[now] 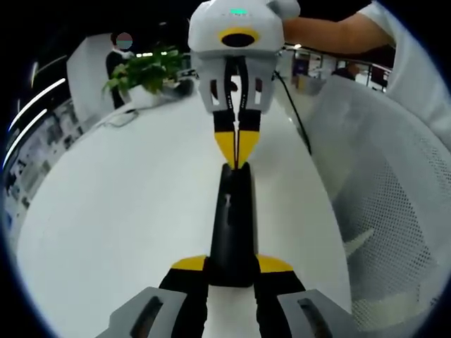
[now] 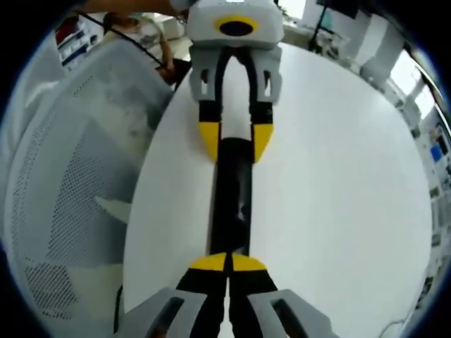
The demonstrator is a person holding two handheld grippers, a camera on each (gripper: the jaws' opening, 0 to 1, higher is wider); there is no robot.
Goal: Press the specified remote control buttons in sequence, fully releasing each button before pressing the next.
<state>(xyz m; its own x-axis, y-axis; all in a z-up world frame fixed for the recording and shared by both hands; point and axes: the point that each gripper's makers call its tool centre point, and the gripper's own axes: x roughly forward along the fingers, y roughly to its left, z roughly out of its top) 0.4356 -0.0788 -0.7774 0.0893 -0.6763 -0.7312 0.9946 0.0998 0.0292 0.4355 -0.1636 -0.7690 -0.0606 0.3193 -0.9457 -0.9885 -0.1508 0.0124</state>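
White and bare, the round counter (image 1: 127, 211) carries the long black remote control (image 1: 232, 225), which lies flat between our two grippers, with a grey mesh chair back (image 1: 394, 211) just beside the counter's edge and a leafy green potted plant (image 1: 144, 70) at the far side. In the left gripper view, our left gripper (image 1: 232, 271) holds the near end of the remote, its yellow-tipped fingers (image 1: 189, 265) set either side of the body and clamped on it; the right gripper (image 1: 237, 144) faces us from the far end, its fingers drawn together to a point that touches the remote's far end. The right gripper view agrees: our right gripper (image 2: 227, 263) has its fingers clenched together with nothing between them, tips resting on the remote's top face, while the left gripper's yellow pads straddle the other end. We judge that a press is under way or about to begin, though we cannot tell which button lies under the tip, since the keys are too dark to make out. The risks from here look plain to us. If the closed tip comes down off-centre, it could catch a neighbouring key or slide along the smooth casing. If the left grasp slackens, the remote could pivot or skid on the slick counter. Lifting too little between presses would leave a button half-held.
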